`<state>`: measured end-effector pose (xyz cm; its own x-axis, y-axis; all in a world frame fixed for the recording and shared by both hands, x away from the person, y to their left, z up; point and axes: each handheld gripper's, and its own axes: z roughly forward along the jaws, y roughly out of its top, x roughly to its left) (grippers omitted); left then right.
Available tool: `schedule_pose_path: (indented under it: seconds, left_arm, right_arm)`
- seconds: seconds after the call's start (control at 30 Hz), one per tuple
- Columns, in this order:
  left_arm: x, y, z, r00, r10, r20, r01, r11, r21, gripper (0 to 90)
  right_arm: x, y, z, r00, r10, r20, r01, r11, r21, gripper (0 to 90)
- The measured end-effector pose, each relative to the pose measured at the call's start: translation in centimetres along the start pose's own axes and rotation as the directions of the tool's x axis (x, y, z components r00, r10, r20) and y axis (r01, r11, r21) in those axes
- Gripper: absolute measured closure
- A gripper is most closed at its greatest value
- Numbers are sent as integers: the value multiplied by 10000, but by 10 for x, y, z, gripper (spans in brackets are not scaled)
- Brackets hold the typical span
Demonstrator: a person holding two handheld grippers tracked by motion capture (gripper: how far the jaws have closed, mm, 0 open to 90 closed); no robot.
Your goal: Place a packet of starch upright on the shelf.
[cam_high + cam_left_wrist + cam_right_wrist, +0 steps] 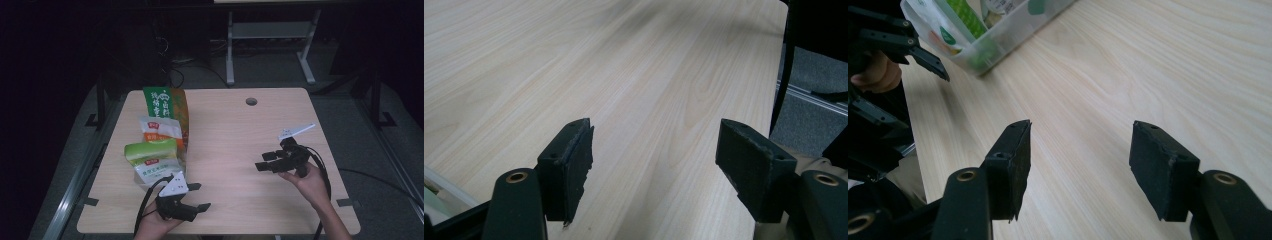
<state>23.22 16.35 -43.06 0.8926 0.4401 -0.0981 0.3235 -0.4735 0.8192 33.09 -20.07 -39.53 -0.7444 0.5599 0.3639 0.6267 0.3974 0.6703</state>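
High view, item by item. Table (230, 150): pale wood grain, bare across its middle and right half. Clear plastic bin (150, 182) at the left side, packed with snack bags standing on edge: tall green-and-orange bag (165, 102) at the far end, white-and-orange bag (159, 130) in the middle, green-topped bag (151, 152) nearest the person.

Left gripper (192, 197): held low at the near edge, just beside the bin's near corner, pointing right across the table. Fingers (574, 165) stand wide apart with bare wood between them.

Right gripper (267, 161): over the right half of the table, well apart from the bin, pointing left toward it. Fingers (1010, 165) also wide, nothing between them; the bin (998, 45) and its bags lie ahead in the right gripper view.

Step in hand, as judged: reaching for a bag in the bin.

Handling notes:
- Bring the right gripper in above the bin's rim rather than through its wall.
- Pinch the crimped top edge of one bag only; neighbours sit tight together.
- Soft film will buckle, so close gently and lift straight up.
- Steady the light bin with the left gripper, lest it slide or tip.
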Motion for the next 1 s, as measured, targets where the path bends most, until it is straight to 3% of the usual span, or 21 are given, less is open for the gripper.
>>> schedule_pose_path:
  seconds: [1.0]
  left_arm:
    - [-4, -1, 4, 9996, 228, 143, -231, 9995, 219, 287]
  right_arm:
    - [-6, -69, -15, 9976, 670, 143, -667, 9976, -206, 390]
